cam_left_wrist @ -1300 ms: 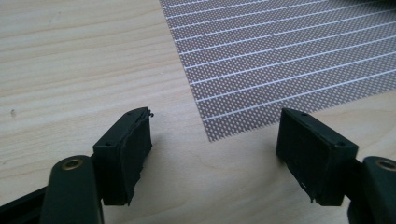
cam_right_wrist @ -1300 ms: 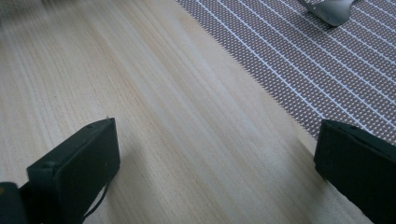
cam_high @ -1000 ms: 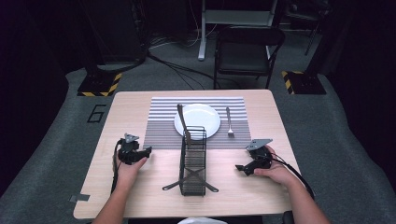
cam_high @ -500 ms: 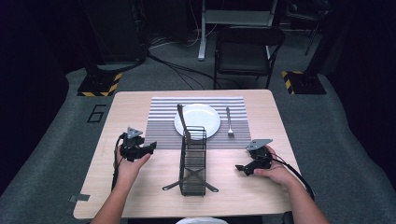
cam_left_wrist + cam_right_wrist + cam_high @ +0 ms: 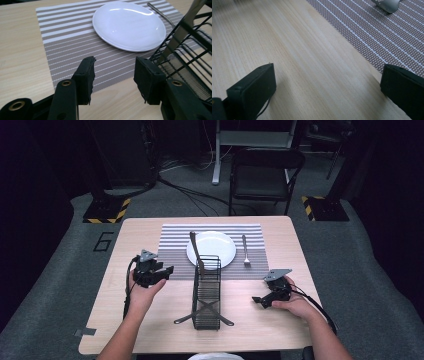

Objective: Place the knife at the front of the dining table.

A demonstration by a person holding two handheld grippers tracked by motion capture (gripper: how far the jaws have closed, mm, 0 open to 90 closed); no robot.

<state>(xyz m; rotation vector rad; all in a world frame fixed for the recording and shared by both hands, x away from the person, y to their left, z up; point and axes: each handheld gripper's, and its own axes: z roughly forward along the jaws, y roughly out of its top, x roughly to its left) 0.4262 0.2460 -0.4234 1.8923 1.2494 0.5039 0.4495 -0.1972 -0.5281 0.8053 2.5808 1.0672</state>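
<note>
Three views, catalogued in turn.

High view: pale wooden surface (image 5: 150, 330) carrying a grey-and-white striped rectangular placemat (image 5: 175, 240), a round white ceramic plate (image 5: 215, 247) at its centre, and a silver metal fork (image 5: 245, 251) lying on the mat just right of the plate. A black wire cutlery rack (image 5: 206, 292) stands in front of the plate, long axis running away from the person; a silver table knife (image 5: 195, 252) stands tilted in its far end, blade up. The left gripper (image 5: 162, 272) has travelled up and inward from its place a second ago, when it lay lower and nearer the surface's left edge; it now hangs raised, pointing toward the rack and knife, apart from both. The right gripper (image 5: 259, 300) is unchanged, low by the surface, right of the rack.

Left gripper view: jaws spread wide with nothing between them. Beyond them lie the placemat (image 5: 67, 37) and the plate (image 5: 128, 25); the rack (image 5: 185, 57) and the lower knife blade (image 5: 180, 32) sit at the right, the fork handle (image 5: 160, 12) beyond.

Right gripper view: jaws spread wide over bare wood (image 5: 299, 62), holding nothing; the placemat corner (image 5: 372, 37) is ahead, and a rounded metal piece at the top edge is too cropped to identify.

Judgement: the shift reads as the start of a reach for the knife in the rack. No grasp is made yet; the gripper needs to swing further right to straddle the blade.
</note>
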